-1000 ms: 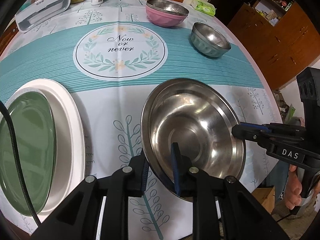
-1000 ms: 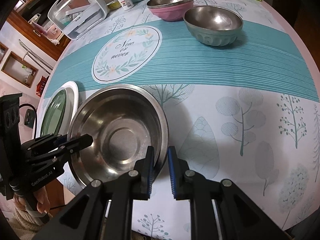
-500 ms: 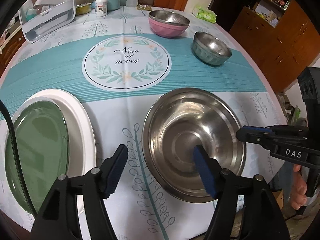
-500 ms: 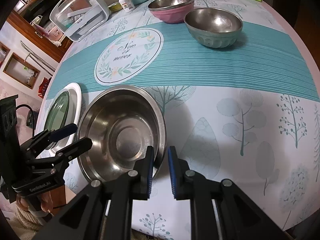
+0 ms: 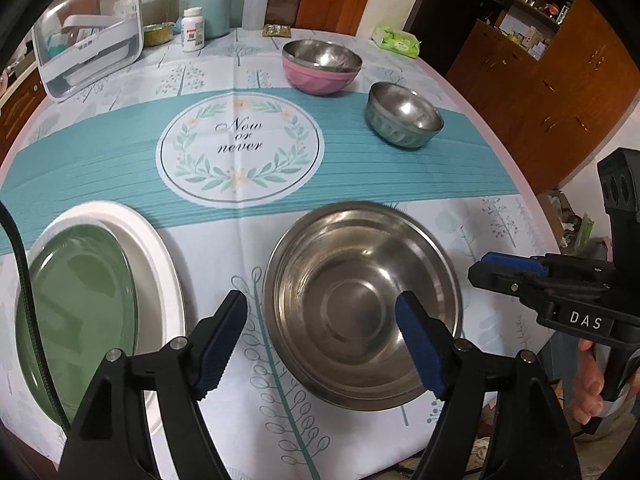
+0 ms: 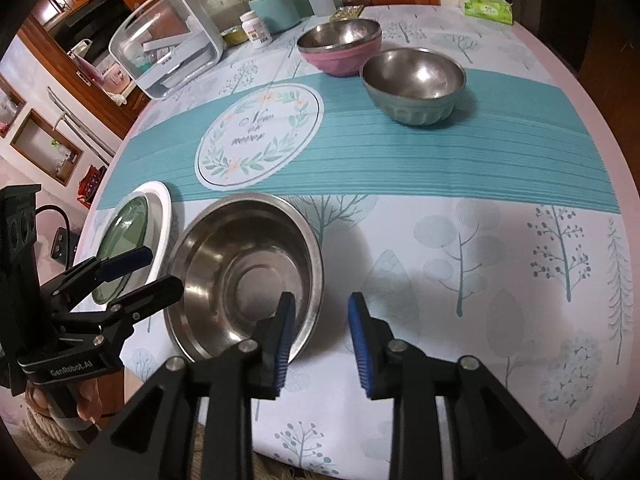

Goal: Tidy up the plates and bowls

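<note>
Looking down steeply from the left wrist, the left gripper (image 5: 320, 316) hangs above the near table edge, its jaws spread wide after just opening, the large steel bowl (image 5: 362, 304) resting free below with its near-left rim between them. The green plate (image 5: 76, 312) lies on the white plate (image 5: 160, 280) at left. In the right wrist view, the right gripper (image 6: 320, 322) also tilts downward, jaws just parted to a modest gap astride the bowl's near rim, pads clear of it. Two smaller bowls sit farther back.
</note>
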